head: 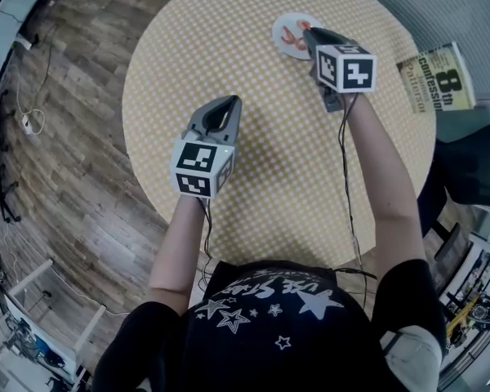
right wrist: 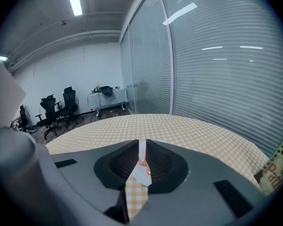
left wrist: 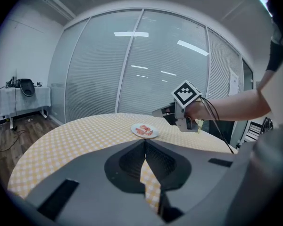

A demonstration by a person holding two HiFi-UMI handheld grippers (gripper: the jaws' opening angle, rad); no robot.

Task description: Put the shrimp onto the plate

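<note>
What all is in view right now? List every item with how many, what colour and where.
table: one, round, yellow-and-white checked cloth, centre
plate: one, white, far side of the table
shrimp: pink-orange, on the plate; count too small to tell
book: one, pale cover with dark print, at the table's right edge
office chairs: several, black, across the room
floor: brown wood planks, left of the table
left tool: one, grey, over mid-table, jaws together, empty
right tool: one, grey, over the plate, jaws a slit apart, nothing gripped
</note>
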